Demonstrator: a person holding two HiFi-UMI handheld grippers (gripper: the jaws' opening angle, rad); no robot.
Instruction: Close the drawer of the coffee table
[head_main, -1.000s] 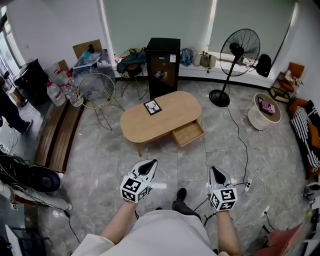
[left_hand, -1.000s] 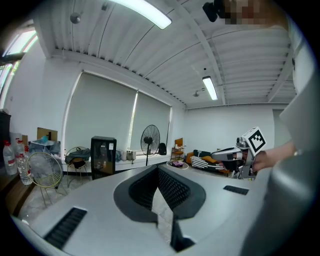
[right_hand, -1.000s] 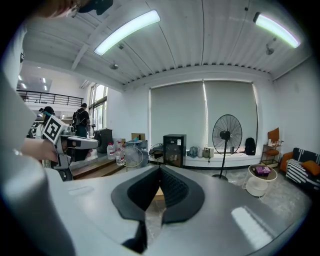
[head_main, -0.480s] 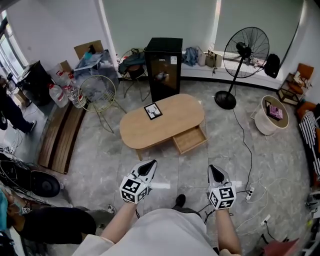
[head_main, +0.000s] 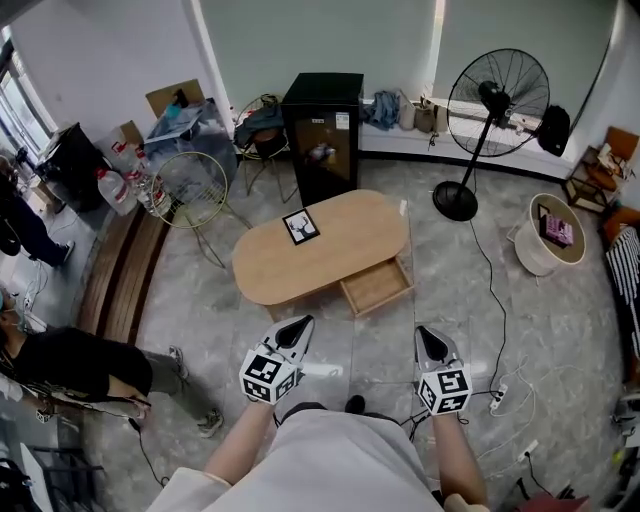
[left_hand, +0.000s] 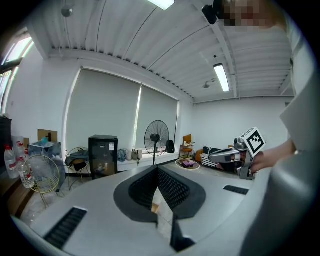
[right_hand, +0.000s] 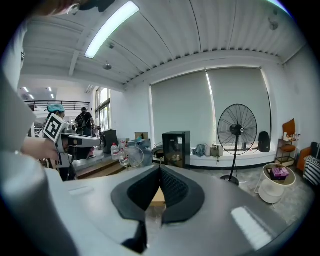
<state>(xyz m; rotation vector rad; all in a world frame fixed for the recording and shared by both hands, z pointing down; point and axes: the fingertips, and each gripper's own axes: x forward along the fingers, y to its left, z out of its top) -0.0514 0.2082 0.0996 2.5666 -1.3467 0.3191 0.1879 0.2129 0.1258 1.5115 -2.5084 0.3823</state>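
We hold both grippers low over the grey floor (head_main: 555, 330), short of the coffee table (head_main: 330, 250). The left gripper (head_main: 298, 327) has its jaws pressed together with nothing between them, and the right gripper (head_main: 431, 338) is the same (its own view shows the tips meeting on empty air). The drawer (head_main: 377, 285) stands pulled out of the table's near side, towards its right end. It lies ahead of the tips, between the two grippers though nearer the right one, and well apart from both.
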